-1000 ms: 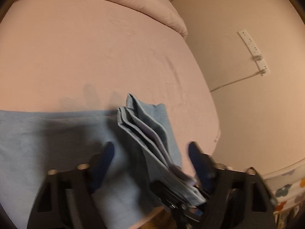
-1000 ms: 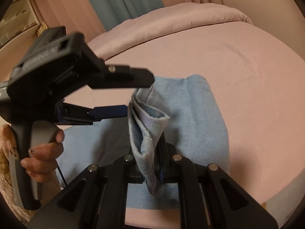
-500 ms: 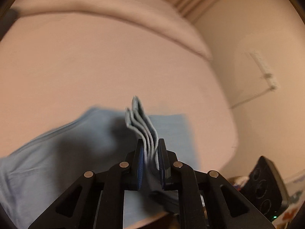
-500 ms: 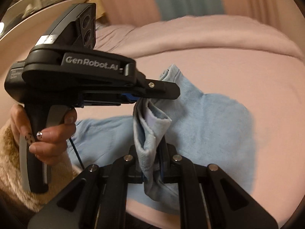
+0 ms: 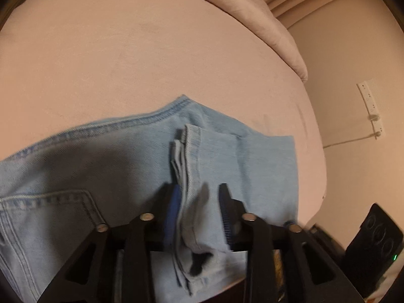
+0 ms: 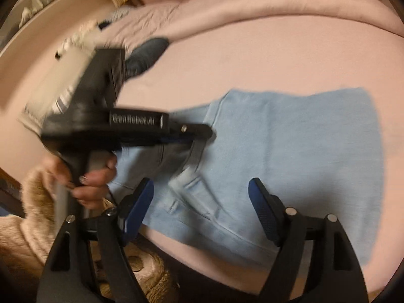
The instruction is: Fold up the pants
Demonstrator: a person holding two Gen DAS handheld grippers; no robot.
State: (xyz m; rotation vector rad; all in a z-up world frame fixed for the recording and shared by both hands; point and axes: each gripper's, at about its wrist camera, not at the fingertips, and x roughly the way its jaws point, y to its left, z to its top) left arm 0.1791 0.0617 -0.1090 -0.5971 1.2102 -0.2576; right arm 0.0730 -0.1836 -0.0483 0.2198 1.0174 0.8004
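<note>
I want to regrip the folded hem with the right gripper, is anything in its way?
Nothing visible lies between the right gripper and the hem of the jeans; its jaws have just opened. The left gripper sits just beyond.

Both wrist cameras look steeply down, close over the bed (image 5: 151,50). Both views share the pants (image 5: 252,156) (image 6: 290,139); the right view also takes in the left gripper (image 6: 202,139).

Pink bed (image 5: 151,58) fills the room; cream wall (image 5: 353,50) (power strip (image 5: 371,106) mounted) beside it.
</note>
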